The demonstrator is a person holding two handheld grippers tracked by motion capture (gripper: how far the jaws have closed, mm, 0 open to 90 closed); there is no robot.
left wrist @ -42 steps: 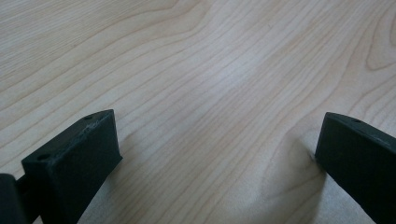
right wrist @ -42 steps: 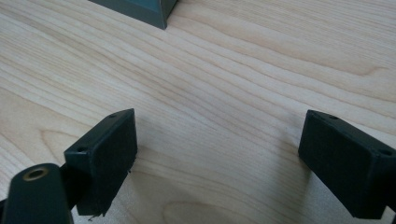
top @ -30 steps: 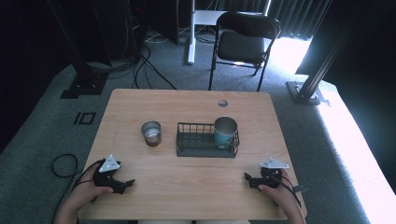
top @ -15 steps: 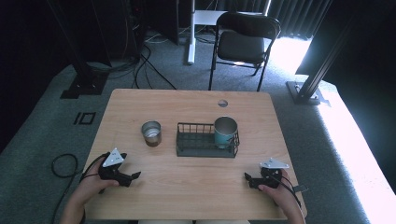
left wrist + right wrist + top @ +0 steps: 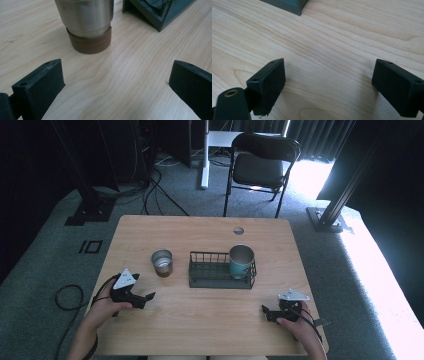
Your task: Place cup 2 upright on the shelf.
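Steel cup point(image 5: 162, 262) stands upright on desk point(image 5: 200, 320), axis vertical, mouth up, left of wire basket point(image 5: 220, 277). Left tool point(image 5: 142, 299) near it, jaws wide, empty. Right tool point(image 5: 266, 312) wide, empty.

brushed metal cup point(image 5: 86, 15) on matt wooden table point(image 5: 130, 75).

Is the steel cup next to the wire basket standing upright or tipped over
Upright: the steel cup stands on its brown base, open mouth up, on the table beside the basket.
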